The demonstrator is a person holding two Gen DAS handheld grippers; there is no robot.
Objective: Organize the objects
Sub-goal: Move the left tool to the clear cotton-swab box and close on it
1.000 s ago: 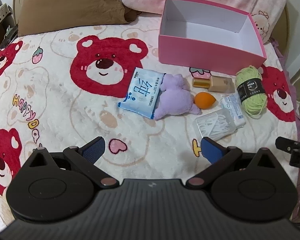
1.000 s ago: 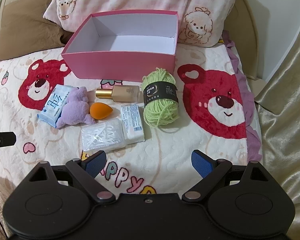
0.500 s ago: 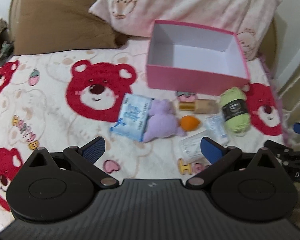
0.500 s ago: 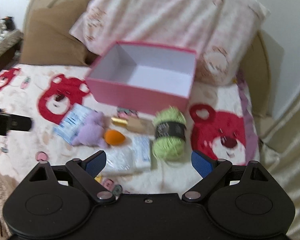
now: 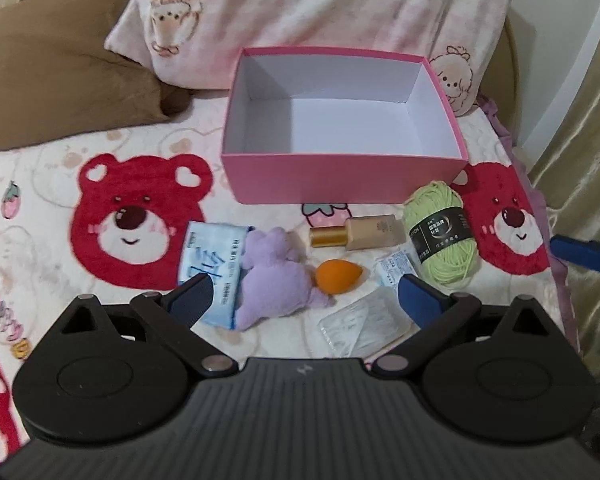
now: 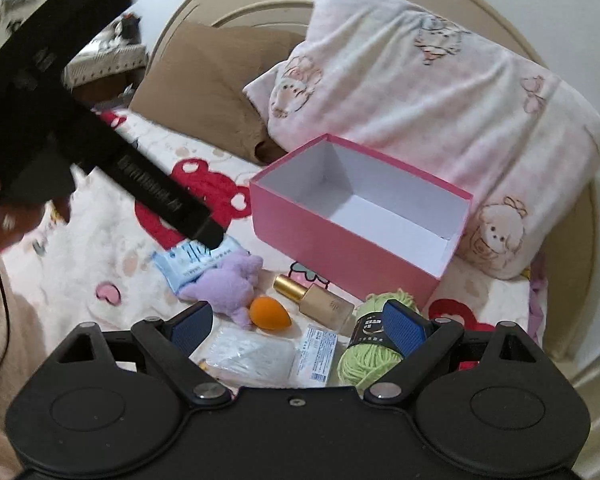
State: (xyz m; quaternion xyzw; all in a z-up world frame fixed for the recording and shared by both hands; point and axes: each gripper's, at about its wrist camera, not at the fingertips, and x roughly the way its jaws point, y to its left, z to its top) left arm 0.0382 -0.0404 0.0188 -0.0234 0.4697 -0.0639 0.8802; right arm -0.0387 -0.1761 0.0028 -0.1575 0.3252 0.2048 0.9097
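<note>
An empty pink box stands on the bear-print blanket. In front of it lie a blue tissue pack, a purple plush, an orange sponge, a gold-capped bottle, green yarn, a small white packet and a clear swab bag. My left gripper hangs open over the plush and sponge. My right gripper is open above the sponge and bottle, holding nothing.
A pink cartoon pillow and a brown pillow lean behind the box. The beige headboard curves at the back. Beige curtain fabric hangs at the bed's right edge. A hand holds the left gripper's body.
Both grippers rose and tilted up, so the pillows and headboard fill more of the views. The left gripper moved right, toward the objects. Both stayed open.
</note>
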